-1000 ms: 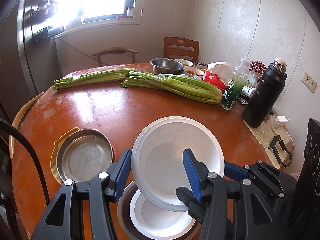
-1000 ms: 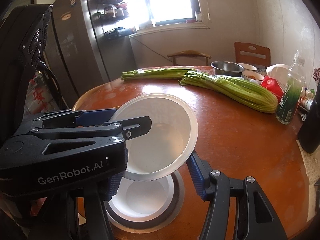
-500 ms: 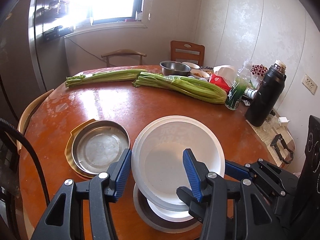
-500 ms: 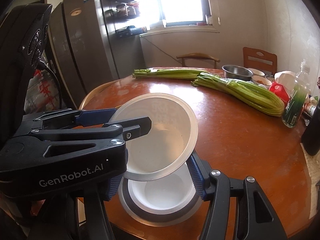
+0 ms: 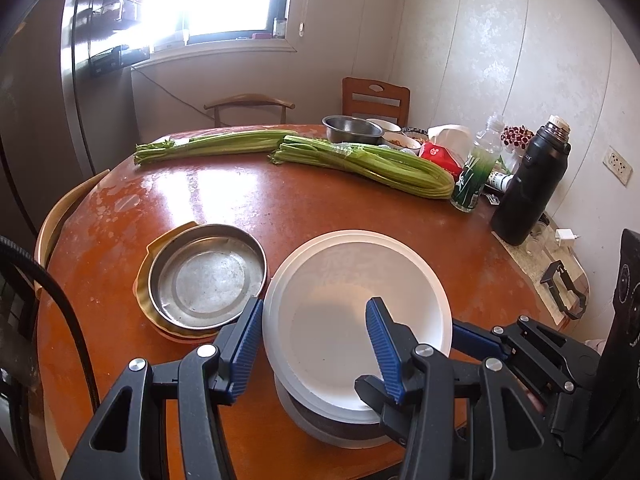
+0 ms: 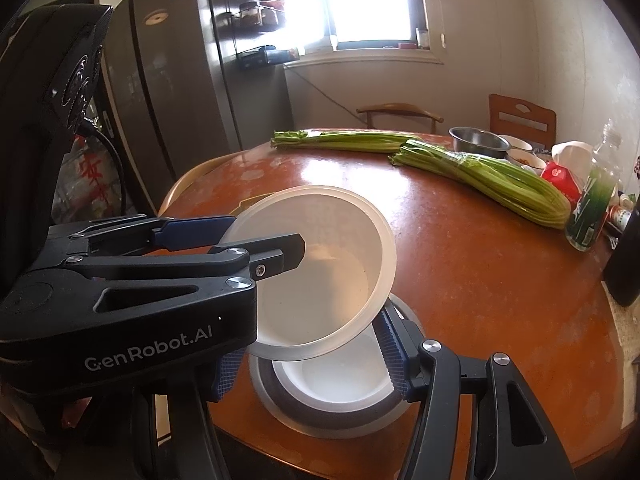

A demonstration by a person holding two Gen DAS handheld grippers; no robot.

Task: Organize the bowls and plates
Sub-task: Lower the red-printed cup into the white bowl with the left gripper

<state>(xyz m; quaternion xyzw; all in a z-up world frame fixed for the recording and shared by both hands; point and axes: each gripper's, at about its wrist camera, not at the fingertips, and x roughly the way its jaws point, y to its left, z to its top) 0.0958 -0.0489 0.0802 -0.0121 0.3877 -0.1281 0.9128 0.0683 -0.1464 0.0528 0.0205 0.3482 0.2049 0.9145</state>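
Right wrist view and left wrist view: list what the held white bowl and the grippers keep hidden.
- Right wrist view: the left gripper covers the right gripper's left finger; its grip cannot be told.
- Left wrist view: the white bowl hides most of the stacked bowls beneath.
- Left wrist view: the metal pan covers the yellow plate but for its edge.

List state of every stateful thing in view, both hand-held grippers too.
white bowl: lifted, tilted, empty
left hand-held gripper: shut on white bowl's wall
right hand-held gripper: under the white bowl, grip unclear
nested bowls: upright, top one empty
metal pan: upright, empty
black flask: upright, capped
bottle: upright, capped
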